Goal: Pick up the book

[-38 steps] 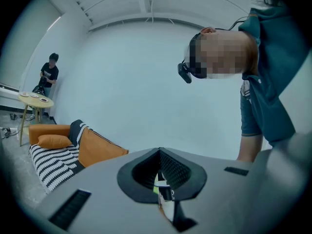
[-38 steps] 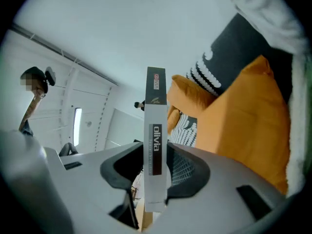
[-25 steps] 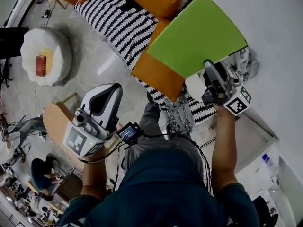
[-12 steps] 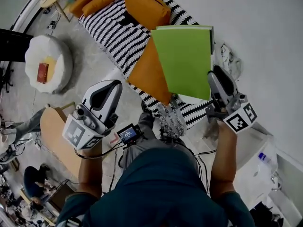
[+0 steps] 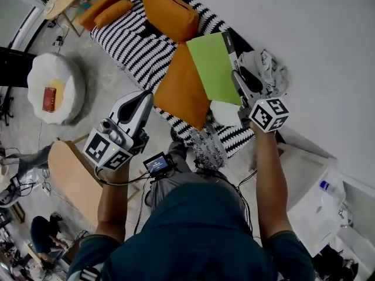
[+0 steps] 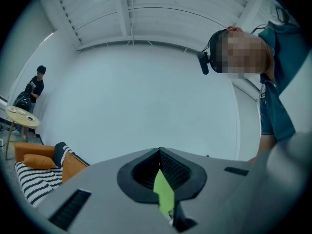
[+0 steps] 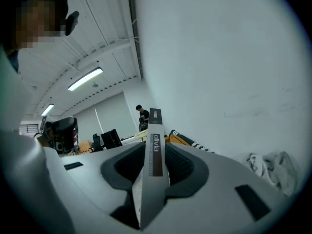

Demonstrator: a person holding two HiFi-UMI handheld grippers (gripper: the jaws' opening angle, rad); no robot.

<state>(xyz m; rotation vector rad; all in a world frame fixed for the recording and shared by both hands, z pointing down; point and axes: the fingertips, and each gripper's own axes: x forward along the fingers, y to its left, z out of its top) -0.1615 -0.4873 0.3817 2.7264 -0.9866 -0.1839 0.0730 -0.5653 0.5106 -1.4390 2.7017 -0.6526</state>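
The book (image 5: 215, 66) has a bright green cover and a grey spine (image 7: 155, 150) with print on it. My right gripper (image 5: 236, 78) is shut on it near the spine and holds it up in the air, over the sofa's right end. In the right gripper view the spine stands upright between the two jaws (image 7: 152, 179). My left gripper (image 5: 140, 98) hangs at the left, apart from the book, shut and holding nothing. In the left gripper view a green sliver of the book (image 6: 164, 194) shows through the slit between the jaws (image 6: 160, 152).
Below is a black-and-white striped sofa (image 5: 146, 34) with orange cushions (image 5: 170, 10) (image 5: 184, 92). A crumpled pale cloth (image 5: 266, 69) lies at its right end by the white wall. A white pouf (image 5: 70, 92) with a red thing stands at the left. A person (image 6: 35, 84) stands far off.
My right gripper has swung the book to the left in the head view and rolled it, so the cover looks narrower. My left gripper has shifted slightly upward.
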